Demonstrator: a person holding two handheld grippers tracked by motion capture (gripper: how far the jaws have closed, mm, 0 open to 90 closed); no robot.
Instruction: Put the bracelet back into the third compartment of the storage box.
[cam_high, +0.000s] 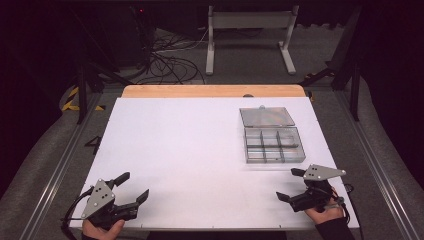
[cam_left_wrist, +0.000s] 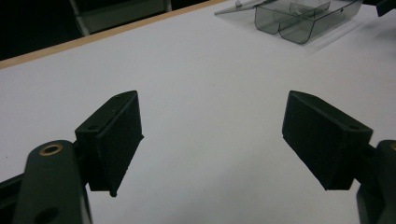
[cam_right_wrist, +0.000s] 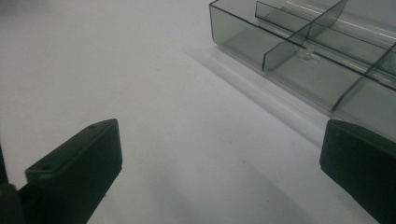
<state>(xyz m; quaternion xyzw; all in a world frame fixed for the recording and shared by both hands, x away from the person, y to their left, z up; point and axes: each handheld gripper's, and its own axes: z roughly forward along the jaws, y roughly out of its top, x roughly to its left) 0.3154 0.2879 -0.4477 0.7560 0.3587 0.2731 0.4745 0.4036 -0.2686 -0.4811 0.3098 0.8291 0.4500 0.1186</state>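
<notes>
Black fingers are standing wide apart on both grippers, nothing between them. Left gripper (cam_high: 131, 187) is sitting at the near left corner of the white desk (cam_high: 190, 150), held in a hand (cam_high: 102, 229) coming in from the bottom edge; in the left gripper view its fingers (cam_left_wrist: 114, 140) are framing bare desk surface. Right gripper (cam_high: 291, 184) is sitting at the near right corner, hand (cam_high: 325, 212) under it, fingers (cam_right_wrist: 77, 175) also apart and holding nothing. It is pointing toward the smoky clear plastic organizer box (cam_high: 274, 144), which is lying just beyond it on the right half of the desk, near but not touching. The box is sitting open: hinged lid (cam_high: 266, 116) folded back flat on the far side, divided compartments facing up. Compartments are looking empty in the right gripper view; one small clear bit near a divider is too blurred to call. Judging progress: nothing is being gripped and no loose parts are lying on the desk. Whatever is planned for the box, likely closing the lid, is looking not yet started. Right gripper is best placed for it. Beyond the desk: wooden far edge (cam_high: 215, 90), then cables (cam_high: 170, 62) on the floor.
</notes>
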